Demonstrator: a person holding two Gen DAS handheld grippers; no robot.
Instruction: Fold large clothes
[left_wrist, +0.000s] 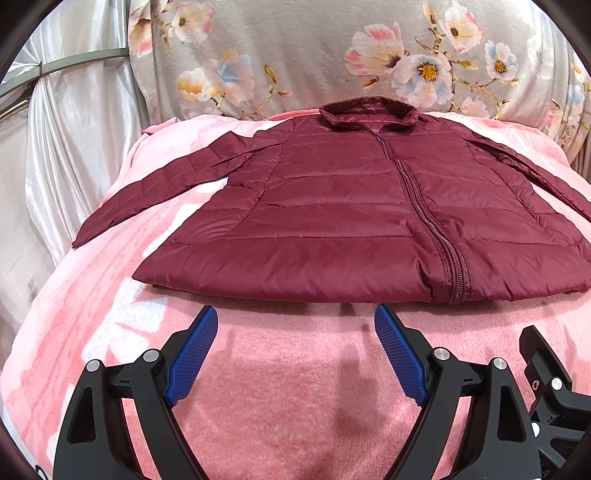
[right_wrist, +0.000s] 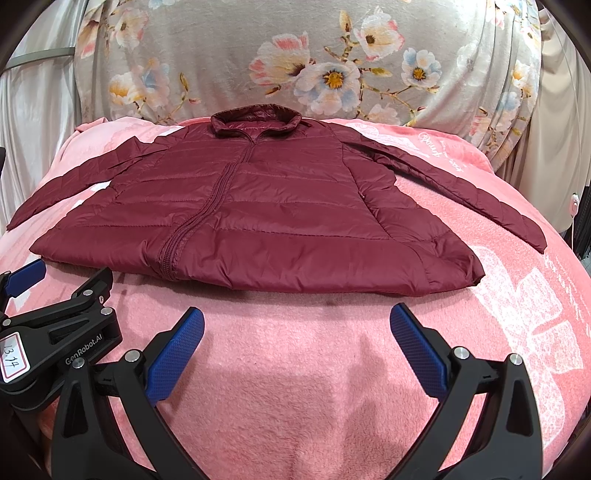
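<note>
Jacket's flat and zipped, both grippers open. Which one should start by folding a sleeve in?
Probably left: the left gripper faces the jacket toward its left sleeve, which lies spread on the pink blanket. The right gripper seems equally near the other sleeve.

Left gripper: jaws spread wide, blue pads angled outward, nothing between them, held low, pointing forward. Right gripper: same pose, jaws wide apart, empty, blue pads splayed. Both side by side, close together; each shows at edge of other's view.
</note>
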